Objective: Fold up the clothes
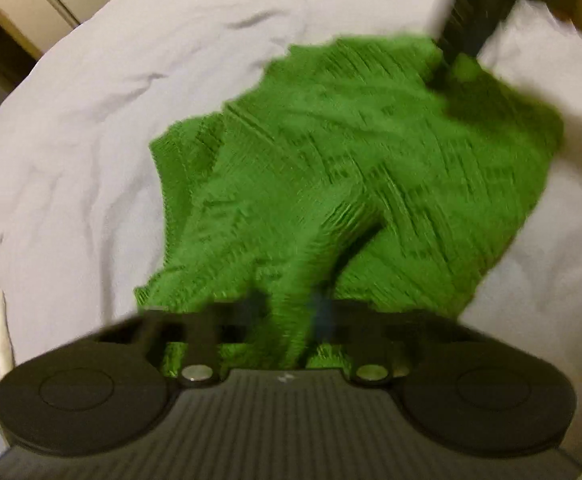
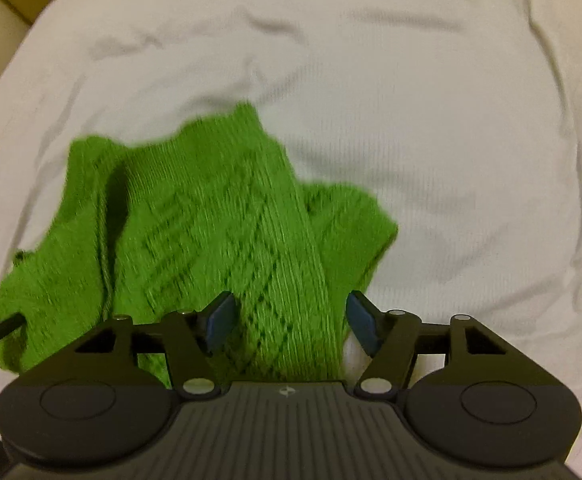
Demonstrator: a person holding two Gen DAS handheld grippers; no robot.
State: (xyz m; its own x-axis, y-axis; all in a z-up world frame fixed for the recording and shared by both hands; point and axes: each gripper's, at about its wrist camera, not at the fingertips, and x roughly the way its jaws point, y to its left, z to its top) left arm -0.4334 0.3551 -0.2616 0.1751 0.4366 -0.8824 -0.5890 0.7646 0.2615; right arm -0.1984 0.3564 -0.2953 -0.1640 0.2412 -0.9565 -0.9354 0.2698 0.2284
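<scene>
Left wrist view: a green knit sweater [image 1: 331, 168] lies rumpled on a white bed sheet [image 1: 91, 120], one ridge pulled up into the left gripper [image 1: 287, 312], which looks clenched on it, though blur hides the fingertips. Right wrist view: the right gripper [image 2: 289, 320] stands released, its blue pads astride a band of knit; loose knit could slip and bunch.

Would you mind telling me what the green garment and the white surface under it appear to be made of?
The green garment looks like a chunky yarn knit, probably wool or acrylic: matte, with ribbed rows and an openwork diamond pattern. The white sheet looks like thin woven fabric, perhaps cotton: matte, softly creased, with faint fine ribbing. Motion blur leaves the exact fibre open.
</scene>
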